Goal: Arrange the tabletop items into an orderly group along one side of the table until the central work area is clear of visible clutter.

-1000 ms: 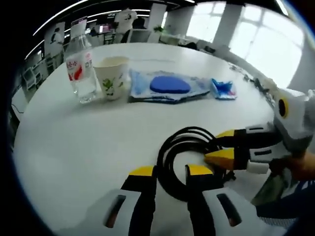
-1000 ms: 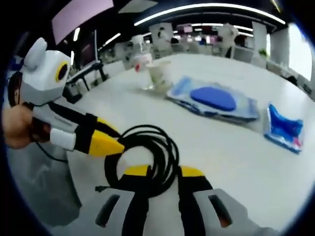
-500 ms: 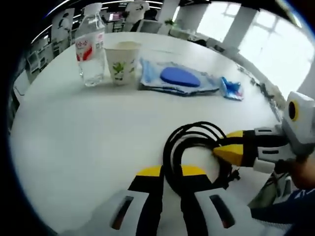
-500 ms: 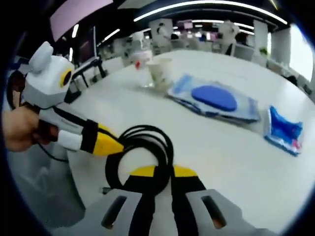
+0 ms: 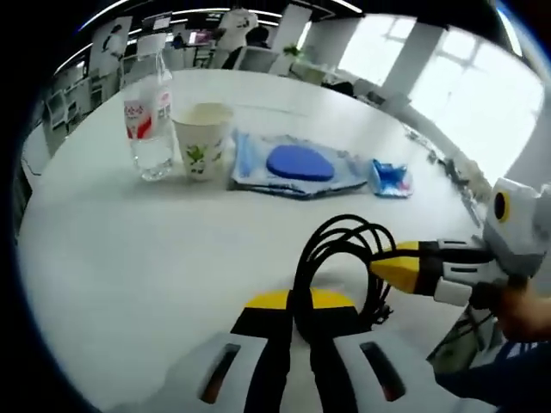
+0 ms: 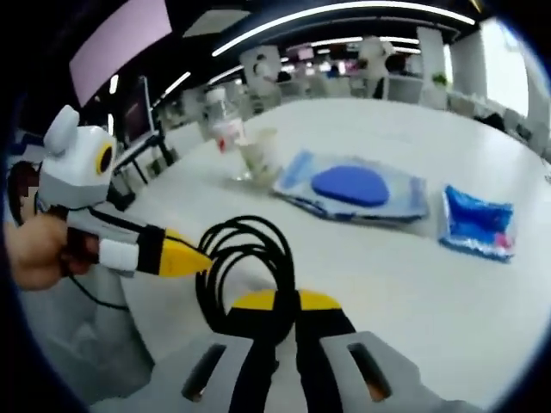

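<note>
In the left gripper view, the left gripper [image 5: 297, 303] rises from the bottom middle of the frame. Its yellow-tipped fingers [image 5: 263, 301] are closed tight on a coil of black cable [image 5: 344, 258]. The cable loops stand up above the fingers in the lower middle of the frame. The right gripper [image 5: 398, 267] comes in from the right side. Its yellow tips sit against the right side of the same coil and look pressed together, with a hand [image 5: 525, 311] behind it at the right edge.

The white desk [image 5: 129, 249] spreads across the frame. In the upper left stands a clear water bottle [image 5: 148, 116] with a red label. Just beside it, to the right, is a paper cup [image 5: 201, 138] with a green leaf print. Right of the cup lies a flat blue packet [image 5: 297, 165] with a dark blue oval on it. Further right is a small blue pouch [image 5: 390, 177].

In the right gripper view, the right gripper [image 6: 277, 303] rises from the bottom middle. Its fingers [image 6: 251, 303] are shut on the black cable [image 6: 245, 254], which curls up just above them. The left gripper [image 6: 185, 260] reaches in from the left and touches the coil, held by a hand [image 6: 39, 254] at the left edge. The bottle [image 6: 225, 129] and cup [image 6: 258, 155] are in the upper middle-left, the blue packet [image 6: 353, 189] in the middle, and the small pouch [image 6: 478, 222] on the right.
</note>
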`<state>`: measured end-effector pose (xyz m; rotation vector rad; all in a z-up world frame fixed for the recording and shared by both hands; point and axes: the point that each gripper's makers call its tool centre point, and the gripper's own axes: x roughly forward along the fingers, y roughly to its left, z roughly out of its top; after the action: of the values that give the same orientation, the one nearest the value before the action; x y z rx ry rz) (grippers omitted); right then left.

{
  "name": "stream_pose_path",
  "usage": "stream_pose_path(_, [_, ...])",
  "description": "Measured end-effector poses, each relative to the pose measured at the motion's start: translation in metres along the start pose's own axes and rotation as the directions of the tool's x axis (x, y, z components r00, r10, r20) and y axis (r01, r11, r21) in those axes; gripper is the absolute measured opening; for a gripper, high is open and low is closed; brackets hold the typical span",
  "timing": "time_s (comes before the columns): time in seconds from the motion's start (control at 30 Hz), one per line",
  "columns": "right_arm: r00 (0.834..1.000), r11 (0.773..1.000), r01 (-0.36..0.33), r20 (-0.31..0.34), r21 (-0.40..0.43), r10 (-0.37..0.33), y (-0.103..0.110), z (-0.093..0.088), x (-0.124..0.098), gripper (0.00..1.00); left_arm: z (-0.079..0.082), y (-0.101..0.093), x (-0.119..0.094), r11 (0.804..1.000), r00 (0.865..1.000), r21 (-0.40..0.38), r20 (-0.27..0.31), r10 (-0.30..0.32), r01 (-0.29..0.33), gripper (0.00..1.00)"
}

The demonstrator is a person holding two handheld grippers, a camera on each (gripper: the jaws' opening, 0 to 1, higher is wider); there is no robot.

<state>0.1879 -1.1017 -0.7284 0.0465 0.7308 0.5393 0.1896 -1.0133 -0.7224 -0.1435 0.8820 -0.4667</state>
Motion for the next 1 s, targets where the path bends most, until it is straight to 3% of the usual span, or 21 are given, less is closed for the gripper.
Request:
stream_pose_path(0.4, [0.995, 0.996, 0.044, 0.082, 0.082, -0.051, -0.022, 0.026, -0.027, 0.03, 0.031, -0.027, 0.001, 0.998, 0.997, 0.008, 0.042, -0.062, 0.062, 0.05])
stream_pose_path(1.0, [0.988, 0.985, 0.094, 0.109, 0.143, -0.11, -0.068, 0.028, -0.057, 0.03, 0.043, -0.077, 0.025, 0.992, 0.992, 0.027, 0.033, -0.121, 0.12, 0.05])
